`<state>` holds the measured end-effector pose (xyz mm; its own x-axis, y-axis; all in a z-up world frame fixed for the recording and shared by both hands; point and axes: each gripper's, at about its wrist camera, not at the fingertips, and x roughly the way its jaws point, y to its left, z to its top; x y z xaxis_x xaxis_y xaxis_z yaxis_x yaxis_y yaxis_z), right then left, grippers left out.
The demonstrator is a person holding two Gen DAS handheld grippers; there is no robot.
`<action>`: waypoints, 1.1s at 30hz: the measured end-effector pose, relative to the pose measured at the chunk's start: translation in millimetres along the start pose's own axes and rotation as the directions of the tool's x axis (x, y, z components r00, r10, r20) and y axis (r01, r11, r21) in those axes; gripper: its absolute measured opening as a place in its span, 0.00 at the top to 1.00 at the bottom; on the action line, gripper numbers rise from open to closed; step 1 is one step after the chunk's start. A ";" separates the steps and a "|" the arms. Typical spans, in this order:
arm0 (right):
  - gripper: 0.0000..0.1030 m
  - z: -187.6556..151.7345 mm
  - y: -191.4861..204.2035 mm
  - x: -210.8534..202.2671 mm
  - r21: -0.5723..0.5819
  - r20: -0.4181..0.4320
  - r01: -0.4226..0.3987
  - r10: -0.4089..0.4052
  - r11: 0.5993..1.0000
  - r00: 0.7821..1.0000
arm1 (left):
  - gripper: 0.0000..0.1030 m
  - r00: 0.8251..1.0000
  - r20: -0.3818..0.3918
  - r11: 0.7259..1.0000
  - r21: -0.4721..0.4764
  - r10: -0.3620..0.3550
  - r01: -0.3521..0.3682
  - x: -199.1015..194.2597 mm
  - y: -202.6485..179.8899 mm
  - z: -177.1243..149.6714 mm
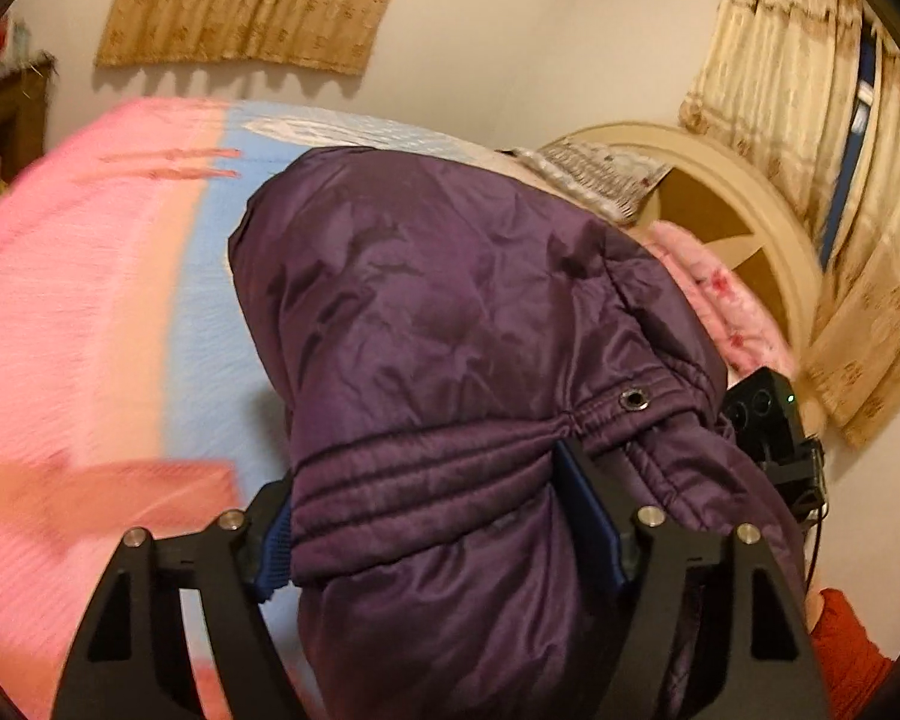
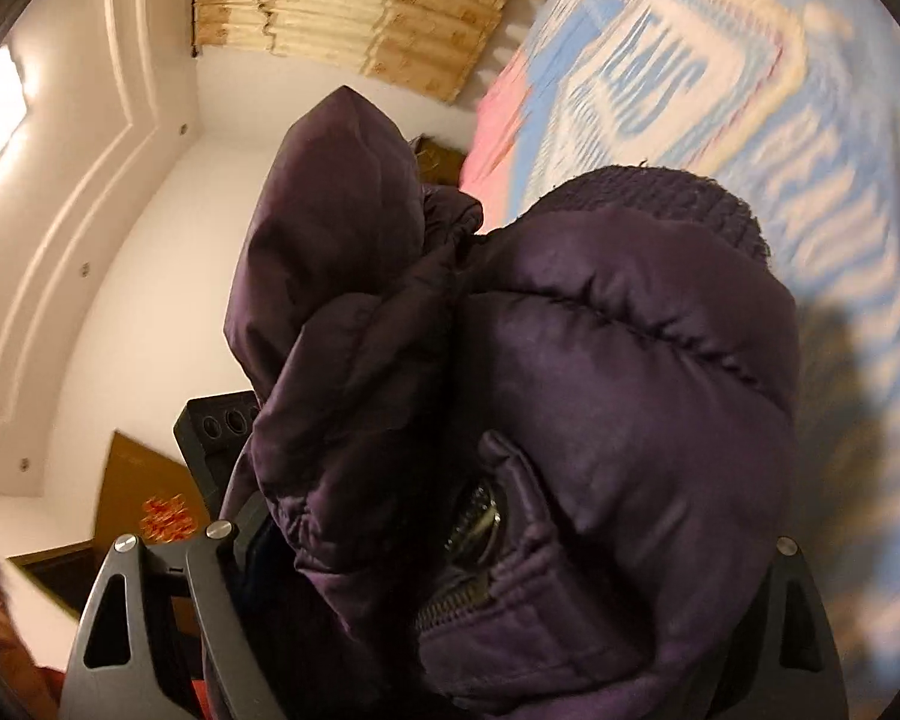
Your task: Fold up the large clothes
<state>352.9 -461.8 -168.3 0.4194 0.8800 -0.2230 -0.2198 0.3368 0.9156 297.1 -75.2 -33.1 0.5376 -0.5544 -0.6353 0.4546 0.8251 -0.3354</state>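
Note:
A dark purple padded jacket [image 1: 450,312] hangs lifted above the bed. My left gripper [image 1: 432,516] is shut on its elastic hem, the fabric bunched between the blue pads. In the right wrist view the same jacket [image 2: 600,372] fills the middle, with a zipper and a fleece collar showing. My right gripper [image 2: 480,552] is shut on a thick fold of the jacket; its fingertips are hidden by the fabric. The right gripper's body [image 1: 768,414] shows behind the jacket in the left wrist view, and the left gripper's body [image 2: 216,426] shows in the right wrist view.
The bed below has a pink and light blue cover [image 1: 90,312], with printed letters in the right wrist view [image 2: 720,78]. A cream headboard [image 1: 744,198] and pink bedding [image 1: 726,288] lie at the right. Beige curtains [image 1: 252,0] hang on the walls.

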 end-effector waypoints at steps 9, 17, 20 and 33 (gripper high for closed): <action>0.14 -84.9 43.5 59.1 -0.006 -0.074 -0.054 0.053 0.999 0.996 | 0.25 0.976 -0.013 0.973 -0.084 0.217 -0.217 -80.8 27.8 -55.1; 0.14 -122.2 85.7 130.5 -0.046 -0.184 -0.072 0.063 0.996 0.981 | 0.25 0.959 0.015 0.938 -0.212 0.283 -0.274 -138.5 73.6 -97.6; 0.14 -124.4 108.5 173.7 -0.068 -0.240 -0.107 0.088 0.992 0.967 | 0.25 0.939 0.048 0.914 -0.251 0.340 -0.318 -163.7 93.2 -97.3; 0.15 -104.1 143.1 405.2 -0.126 -0.402 -0.260 0.190 0.957 0.896 | 0.25 0.752 0.062 0.716 -0.365 0.657 -0.595 -197.3 239.0 -84.2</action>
<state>399.7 -22.1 -162.5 -0.0200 0.9869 -0.1600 -0.4303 0.1360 0.8924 239.9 240.5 -46.5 0.7468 0.1185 -0.6544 -0.2535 0.9604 -0.1154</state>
